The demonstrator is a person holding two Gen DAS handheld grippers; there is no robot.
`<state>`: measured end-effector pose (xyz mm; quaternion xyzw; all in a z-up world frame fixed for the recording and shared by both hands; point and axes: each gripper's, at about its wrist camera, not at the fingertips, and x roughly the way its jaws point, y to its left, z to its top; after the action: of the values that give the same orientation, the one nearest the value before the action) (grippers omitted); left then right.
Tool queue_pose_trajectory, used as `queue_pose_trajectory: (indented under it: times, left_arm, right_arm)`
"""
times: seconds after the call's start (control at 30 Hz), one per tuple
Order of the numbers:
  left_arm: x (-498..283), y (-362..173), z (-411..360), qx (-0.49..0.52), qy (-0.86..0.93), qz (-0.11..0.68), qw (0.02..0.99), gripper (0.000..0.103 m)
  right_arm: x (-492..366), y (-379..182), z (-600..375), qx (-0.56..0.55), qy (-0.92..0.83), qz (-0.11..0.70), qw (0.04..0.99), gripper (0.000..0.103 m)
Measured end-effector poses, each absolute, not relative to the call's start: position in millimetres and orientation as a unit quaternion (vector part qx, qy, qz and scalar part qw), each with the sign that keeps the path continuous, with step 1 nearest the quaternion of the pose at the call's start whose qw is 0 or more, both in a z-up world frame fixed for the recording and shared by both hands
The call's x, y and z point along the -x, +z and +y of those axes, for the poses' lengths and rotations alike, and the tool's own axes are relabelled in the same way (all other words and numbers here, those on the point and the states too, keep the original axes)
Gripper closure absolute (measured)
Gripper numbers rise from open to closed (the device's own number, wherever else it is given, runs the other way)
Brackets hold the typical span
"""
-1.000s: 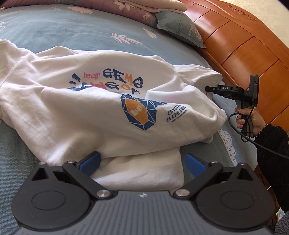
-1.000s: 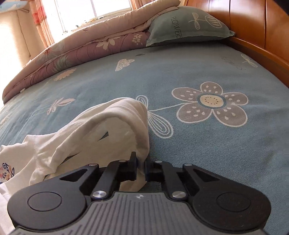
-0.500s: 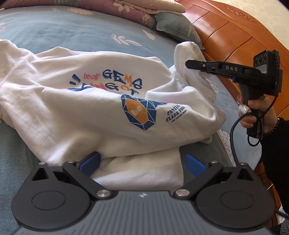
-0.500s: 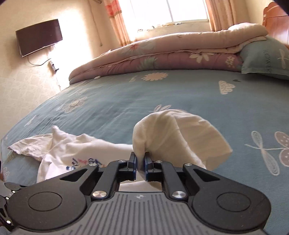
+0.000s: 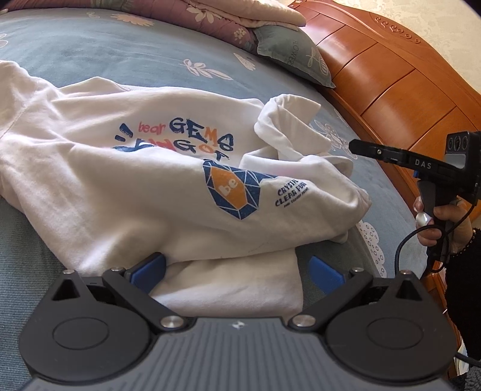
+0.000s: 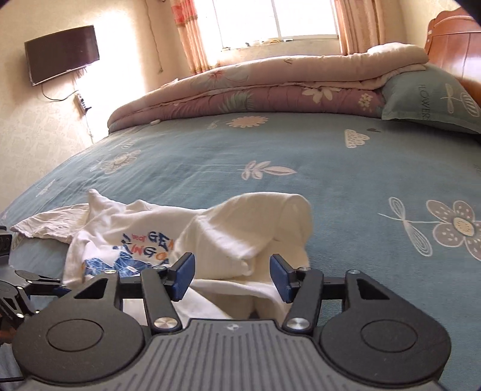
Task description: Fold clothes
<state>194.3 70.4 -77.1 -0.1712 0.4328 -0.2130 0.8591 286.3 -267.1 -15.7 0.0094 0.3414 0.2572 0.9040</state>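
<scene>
Lying rumpled on a blue flowered bedspread, a white printed T-shirt [image 5: 168, 180] sits between two hand-held grippers.

The shirt's sleeve [image 6: 258, 228] is flopped over onto the body by the print, and the bottom hem points toward the left gripper [image 5: 237, 267], whose blue pads stand wide apart with the hem cloth between them, not pinched. The right gripper [image 6: 231, 276], held in a person's hand [image 5: 442, 228], is opening its jaws; the folded sleeve lies between and just beyond the pads, not clamped. The bedspread [image 6: 300, 156] covers a wide bed; a folded floral quilt [image 6: 270, 87] and a green pillow [image 6: 427, 99] lie against the wooden headboard [image 5: 390, 78]. Beyond are a sunlit window [image 6: 270, 21] with pink curtains and a dark wall-mounted television [image 6: 60, 51].
</scene>
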Motion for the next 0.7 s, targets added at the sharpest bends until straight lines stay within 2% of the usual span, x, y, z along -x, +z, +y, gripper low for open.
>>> queue_pose_trajectory:
  times: [0.23,0.27,0.3,0.33,0.7]
  left_arm:
    - [-195.5,-75.9,68.4,0.171,-0.209,0.436,0.858,0.001]
    - [-195.6,-75.7,68.1,0.169,-0.208,0.437,0.858,0.001]
    - [-195.7,-75.4,67.8,0.168,-0.208,0.438,0.858,0.001]
    - [-195.9,-75.3,67.3,0.167,-0.207,0.439,0.858,0.001]
    - [-197.4,-75.4,65.6,0.160,-0.204,0.443,0.858,0.001]
  right_arm:
    - [-316.7,-65.1,-282.1,-0.083,0.242,0.394,0.883,0.042]
    - [-320.0,-70.2,-279.5,-0.095,0.246,0.400,0.878,0.049]
    - [-323.1,-75.0,-276.3,-0.105,0.250,0.408,0.872,0.073]
    - [-323.9,-76.8,-273.3,-0.106,0.252,0.411,0.870,0.082]
    - [-324.3,-29.6,-312.5,0.061,0.109,0.354,0.927,0.082]
